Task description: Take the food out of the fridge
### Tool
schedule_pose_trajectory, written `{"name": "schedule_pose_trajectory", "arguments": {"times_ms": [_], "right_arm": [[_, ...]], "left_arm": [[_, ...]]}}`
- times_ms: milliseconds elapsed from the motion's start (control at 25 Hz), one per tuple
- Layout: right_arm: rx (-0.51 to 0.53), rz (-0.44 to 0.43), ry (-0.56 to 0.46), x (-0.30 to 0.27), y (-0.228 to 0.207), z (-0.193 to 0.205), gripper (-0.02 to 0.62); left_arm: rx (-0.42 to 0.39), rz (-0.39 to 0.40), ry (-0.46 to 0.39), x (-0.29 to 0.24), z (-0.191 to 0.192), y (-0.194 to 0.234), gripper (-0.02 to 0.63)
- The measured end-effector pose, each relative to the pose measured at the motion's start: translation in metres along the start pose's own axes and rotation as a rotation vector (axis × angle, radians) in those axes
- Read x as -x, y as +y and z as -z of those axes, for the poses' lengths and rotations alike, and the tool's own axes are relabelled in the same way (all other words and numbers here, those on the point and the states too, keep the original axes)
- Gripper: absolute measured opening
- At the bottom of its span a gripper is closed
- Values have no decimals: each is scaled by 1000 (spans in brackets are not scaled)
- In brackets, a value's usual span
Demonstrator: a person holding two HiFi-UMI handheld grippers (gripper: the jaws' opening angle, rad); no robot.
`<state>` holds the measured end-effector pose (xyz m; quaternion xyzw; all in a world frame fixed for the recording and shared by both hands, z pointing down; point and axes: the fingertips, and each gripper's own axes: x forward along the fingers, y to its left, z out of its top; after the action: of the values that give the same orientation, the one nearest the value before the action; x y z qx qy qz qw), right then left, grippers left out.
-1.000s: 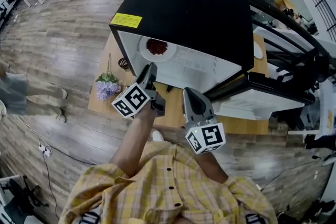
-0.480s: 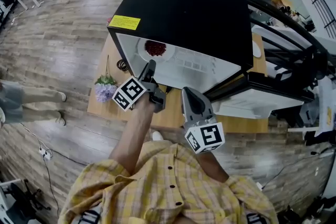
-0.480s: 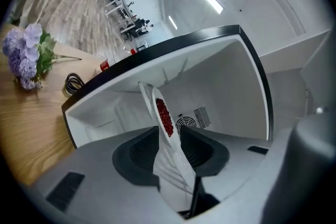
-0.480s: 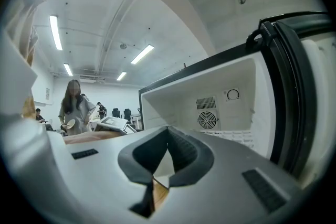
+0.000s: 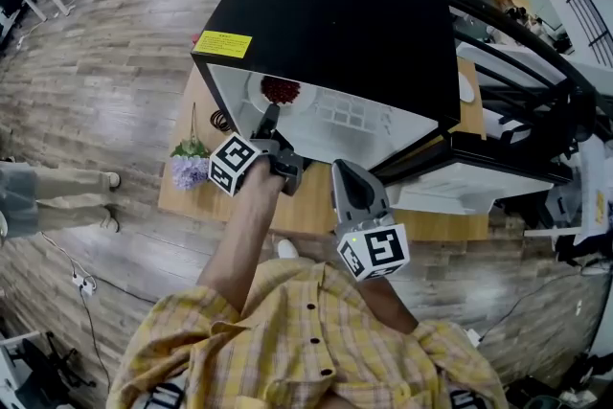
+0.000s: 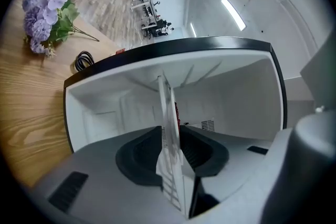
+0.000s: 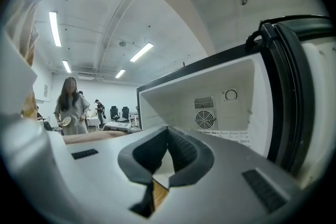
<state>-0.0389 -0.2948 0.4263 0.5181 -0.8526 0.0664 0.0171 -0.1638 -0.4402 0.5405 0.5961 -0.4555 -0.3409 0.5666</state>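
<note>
Left gripper (image 5: 269, 117) reaches into the open fridge (image 5: 335, 14), and its own view shows the jaws closed on the near rim of the white plate (image 6: 167, 107), which runs edge-on between the dark pads. The red food (image 5: 281, 89) lies heaped at the middle of that plate, which sits at the left end of the white interior, close behind the front edge. Right gripper (image 5: 343, 170) hangs outside the opening with its jaws pressed together on nothing (only a sliver of the wooden table (image 5: 192, 196) shows under them). The weak point is probably the hold itself: a pinch on one edge leaves the whole plate hanging from that rim, so once lifted the far side may sag and the food slide off, or the smooth rim may slip between the pads. Pulled out too low, the plate could catch the fridge's front lip and twist in the grip. Beside the fridge, the purple flowers (image 5: 190, 170) and a coiled black cable (image 6: 83, 60) crowd the left end of the table, so a set-down there risks landing on them.
</note>
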Motion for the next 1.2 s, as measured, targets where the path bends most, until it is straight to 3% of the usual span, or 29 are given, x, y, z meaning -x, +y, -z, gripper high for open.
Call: {"name": "schedule_pose_trajectory", "arguments": {"times_ms": [160, 320, 640, 1200], "right_arm": [[-1, 3, -9, 3, -1, 0, 6], [-2, 13, -10, 8, -3, 0, 6], [1, 18, -20, 21, -9, -4, 6], [9, -54, -36, 38, 6, -10, 7]], "left_arm": [[78, 38, -17, -3, -2, -4, 60], [82, 30, -11, -1, -1, -6, 21], [86, 32, -23, 14, 9, -14, 17], [106, 77, -65, 66, 25, -42, 17]]}}
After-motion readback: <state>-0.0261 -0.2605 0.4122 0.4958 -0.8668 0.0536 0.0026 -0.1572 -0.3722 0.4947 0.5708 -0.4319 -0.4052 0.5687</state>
